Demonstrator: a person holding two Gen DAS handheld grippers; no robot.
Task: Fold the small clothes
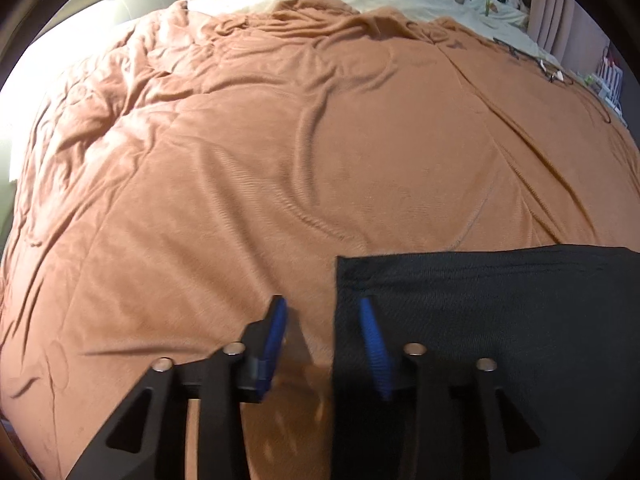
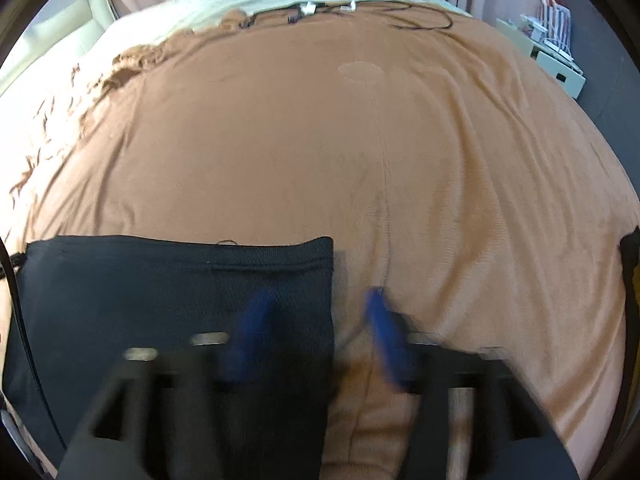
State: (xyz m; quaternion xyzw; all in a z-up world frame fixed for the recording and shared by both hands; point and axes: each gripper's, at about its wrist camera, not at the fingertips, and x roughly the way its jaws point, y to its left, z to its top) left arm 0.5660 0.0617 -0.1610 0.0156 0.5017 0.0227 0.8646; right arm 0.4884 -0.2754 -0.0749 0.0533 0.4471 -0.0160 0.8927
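Left gripper (image 1: 325, 312) sits low over the bed with its blue pads spread apart, straddling the left edge of the black garment (image 1: 480, 320), one pad over the cloth, the other over the orange blanket (image 1: 280, 140). Over on the other side, the right gripper (image 2: 320, 304) mirrors it: fingers apart, blurred with motion, one pad over the dark fabric and the other over bare blanket, so it brackets the garment's right edge. Neither one has anything clamped. The garment itself lies flat near the front of the bed, its far hem running straight across both views, looking squared off and smooth, though the near part is hidden behind the gripper bodies. My read is that this is the set-up for a fold, with both grippers lined up on opposite side edges. To do it well, each should bite only the garment's own layers, not the plush blanket underneath, which looks soft enough to get pinched along with it. Close both at matching points along the edges, lift evenly, and carry the cloth over so the edges meet without skewing. Cables (image 2: 400, 16) lie well away at the far end, no trouble there.
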